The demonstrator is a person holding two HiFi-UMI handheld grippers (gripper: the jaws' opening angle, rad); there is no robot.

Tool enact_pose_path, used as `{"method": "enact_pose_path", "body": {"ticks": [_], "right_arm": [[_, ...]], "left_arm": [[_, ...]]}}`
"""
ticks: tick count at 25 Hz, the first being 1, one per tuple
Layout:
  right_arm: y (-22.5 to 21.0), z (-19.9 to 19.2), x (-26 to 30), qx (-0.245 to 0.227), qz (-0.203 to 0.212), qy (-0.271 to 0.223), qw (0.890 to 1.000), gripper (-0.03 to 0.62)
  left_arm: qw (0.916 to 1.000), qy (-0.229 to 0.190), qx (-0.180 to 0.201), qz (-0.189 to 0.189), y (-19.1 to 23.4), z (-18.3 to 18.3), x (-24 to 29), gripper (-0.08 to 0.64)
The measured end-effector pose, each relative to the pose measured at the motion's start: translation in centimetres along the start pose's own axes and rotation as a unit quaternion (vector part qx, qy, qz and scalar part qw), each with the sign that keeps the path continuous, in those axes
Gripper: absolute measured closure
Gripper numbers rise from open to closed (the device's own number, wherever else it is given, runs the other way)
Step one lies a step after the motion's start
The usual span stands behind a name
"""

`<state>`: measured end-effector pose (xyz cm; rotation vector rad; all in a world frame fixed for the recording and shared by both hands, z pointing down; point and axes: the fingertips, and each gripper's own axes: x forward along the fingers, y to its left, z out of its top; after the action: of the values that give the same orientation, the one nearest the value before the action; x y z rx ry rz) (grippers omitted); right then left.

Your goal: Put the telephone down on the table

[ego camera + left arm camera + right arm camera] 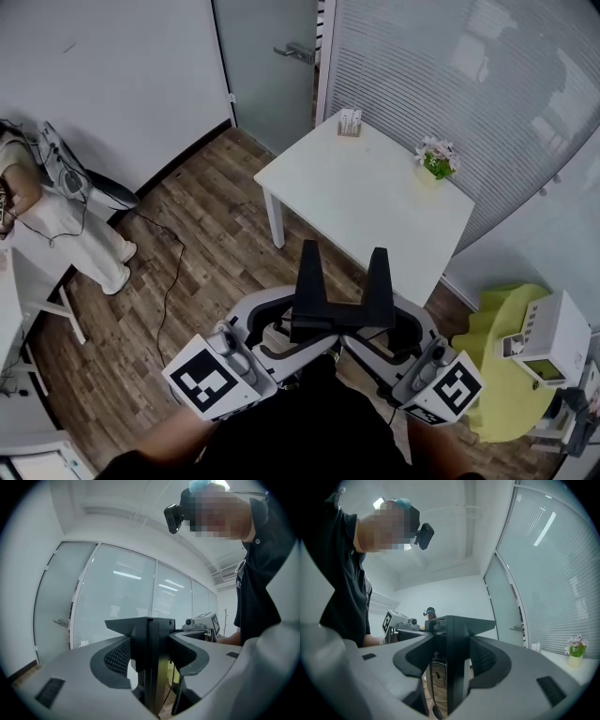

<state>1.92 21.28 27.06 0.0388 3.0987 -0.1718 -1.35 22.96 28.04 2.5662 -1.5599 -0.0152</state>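
The telephone (337, 314) is a black piece with two upright prongs, held in the air over the wood floor, just short of the white table (375, 202). My left gripper (272, 330) clamps its left end and my right gripper (401, 333) its right end. In the left gripper view both grey jaws press their black pads on the telephone (151, 660), which fills the gap of the left gripper (150, 653). The right gripper view shows the same: the right gripper (450, 660) is shut on the telephone (458, 648).
On the table stand a small flower pot (437, 157) at the far right corner and a small box (350, 122) at the far edge. A yellow round table (502, 361) with a white device (558, 337) is at the right. A person (52, 220) stands at the left by cables (169, 281).
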Motion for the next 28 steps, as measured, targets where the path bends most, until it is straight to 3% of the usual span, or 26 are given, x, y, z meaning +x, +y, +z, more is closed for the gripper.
{"method": "enact_pose_path", "body": {"ticks": [11, 28], "right_arm": [[-7.5, 1.8, 1.1, 0.001, 0.008, -0.009, 1.0, 0.344], [-18.4, 4.1, -0.8, 0.007, 0.01, -0.025, 1.0, 0.344]], "left_arm": [[0.9999, 0.009, 0.005, 0.008, 4.4, 1.9, 6.1, 0.31], [0.9999, 0.014, 0.005, 0.003, 7.8, 3.3, 17.0, 0.31]]}}
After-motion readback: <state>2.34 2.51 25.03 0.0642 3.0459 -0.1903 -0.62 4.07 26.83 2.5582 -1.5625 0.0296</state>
